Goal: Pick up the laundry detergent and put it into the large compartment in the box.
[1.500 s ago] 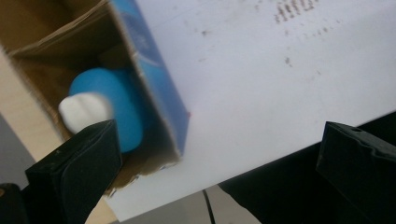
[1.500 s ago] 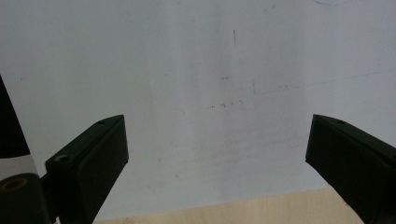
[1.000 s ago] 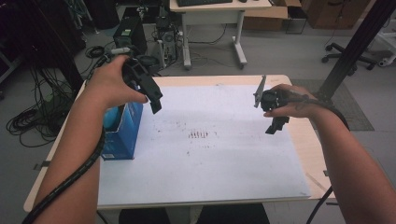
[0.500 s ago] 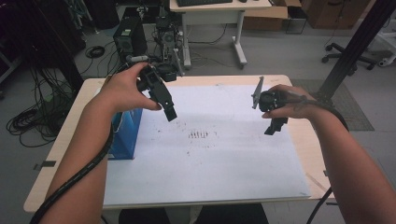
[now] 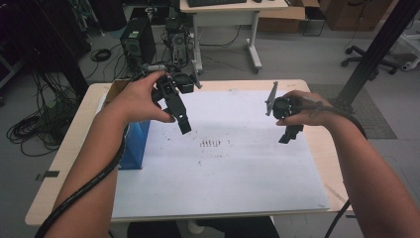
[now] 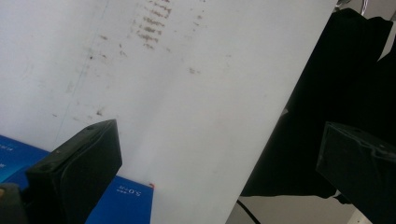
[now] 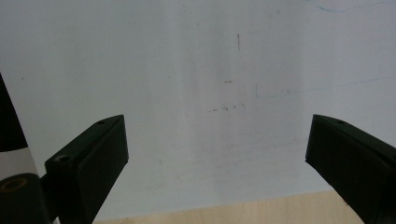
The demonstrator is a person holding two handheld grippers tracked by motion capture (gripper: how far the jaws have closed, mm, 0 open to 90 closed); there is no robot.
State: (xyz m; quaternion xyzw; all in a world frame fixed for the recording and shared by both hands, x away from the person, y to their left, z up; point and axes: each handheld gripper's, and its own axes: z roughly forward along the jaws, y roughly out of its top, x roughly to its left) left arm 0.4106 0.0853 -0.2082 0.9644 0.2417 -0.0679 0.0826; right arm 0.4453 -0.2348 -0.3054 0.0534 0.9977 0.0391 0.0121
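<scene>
Nothing is held yet: the left gripper [image 5: 182, 119] and right gripper [image 5: 288, 133] hover with jaws wide apart over the white paper sheet [image 5: 233, 183]. The blue cardboard box [image 5: 134, 146], at nine o'clock, looks untouched.

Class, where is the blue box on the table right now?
In the high view, the blue box stands at the table's left side, on the white sheet's left edge, beneath the left forearm.

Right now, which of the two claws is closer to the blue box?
The left claw. It hangs just beside the blue box at the white sheet's left edge; the right claw is across the sheet.
</scene>
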